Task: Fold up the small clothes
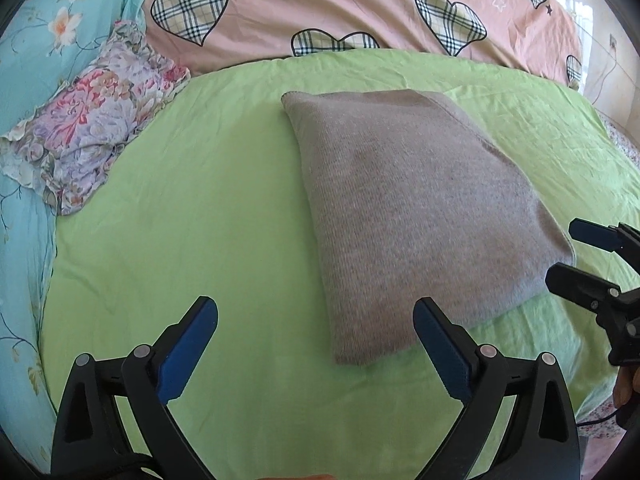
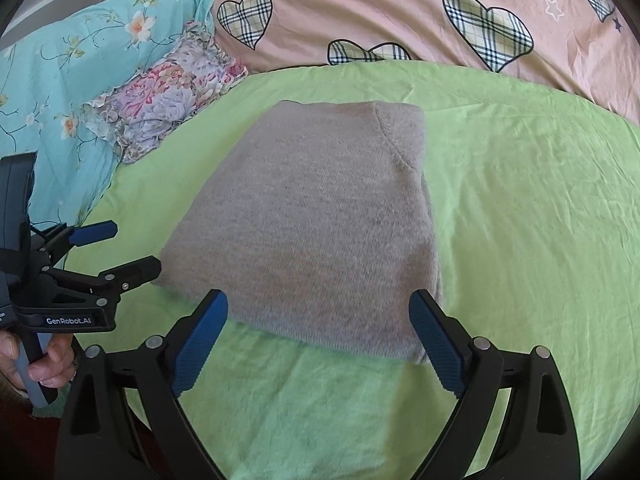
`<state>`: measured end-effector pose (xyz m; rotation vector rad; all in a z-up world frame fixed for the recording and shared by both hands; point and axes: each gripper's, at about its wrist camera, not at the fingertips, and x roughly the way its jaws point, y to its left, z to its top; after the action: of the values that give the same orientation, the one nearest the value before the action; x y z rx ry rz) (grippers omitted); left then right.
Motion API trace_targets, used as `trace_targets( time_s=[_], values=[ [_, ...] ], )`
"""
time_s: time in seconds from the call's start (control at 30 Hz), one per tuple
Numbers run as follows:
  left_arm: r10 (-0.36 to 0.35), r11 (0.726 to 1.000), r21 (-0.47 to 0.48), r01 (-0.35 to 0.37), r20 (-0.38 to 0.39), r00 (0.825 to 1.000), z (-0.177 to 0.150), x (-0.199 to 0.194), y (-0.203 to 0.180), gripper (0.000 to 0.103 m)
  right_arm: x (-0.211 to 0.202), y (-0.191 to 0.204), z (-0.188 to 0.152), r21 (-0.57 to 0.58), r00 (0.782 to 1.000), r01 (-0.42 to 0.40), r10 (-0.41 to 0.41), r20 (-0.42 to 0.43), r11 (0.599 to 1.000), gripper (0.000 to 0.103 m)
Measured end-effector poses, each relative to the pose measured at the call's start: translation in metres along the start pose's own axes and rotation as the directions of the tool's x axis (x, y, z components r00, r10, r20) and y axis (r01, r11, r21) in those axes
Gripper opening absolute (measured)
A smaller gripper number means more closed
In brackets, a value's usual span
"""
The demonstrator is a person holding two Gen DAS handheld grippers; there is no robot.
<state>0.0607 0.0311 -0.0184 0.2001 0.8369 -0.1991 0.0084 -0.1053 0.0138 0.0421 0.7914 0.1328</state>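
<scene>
Both grippers are spread wide and holding nothing: the left gripper [image 1: 316, 344] hangs over bare green sheet [image 1: 180, 220], and the right gripper [image 2: 320, 336] sits right at the near edge of the folded grey knit [image 2: 312, 224], so I'd say the right one's closer. The knit's long axis runs away from the tools toward the pink heart duvet [image 2: 400, 8]. Plenty of open sheet on either side, and the floral pillow [image 1: 92, 128] is well apart.

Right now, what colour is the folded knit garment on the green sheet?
Plain greyish-beige, no pattern. The folded knit garment shows best in the right wrist view.
</scene>
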Motion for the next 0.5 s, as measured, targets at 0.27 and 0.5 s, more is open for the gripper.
trace_targets(
  time_s=[0.27,0.5],
  values=[
    [-0.006,1.0,-0.019,0.007,0.022,1.0,0.015,0.011,0.002,0.099,0.018,-0.006,0.011,0.012,1.0,-0.003,0.003,0.01,1.0,0.093],
    [-0.007,1.0,-0.022,0.008,0.037,0.999,0.023,0.014,0.002,0.099,0.028,-0.003,0.019,0.003,1.0,-0.002,0.002,0.007,1.0,0.093]
  ],
)
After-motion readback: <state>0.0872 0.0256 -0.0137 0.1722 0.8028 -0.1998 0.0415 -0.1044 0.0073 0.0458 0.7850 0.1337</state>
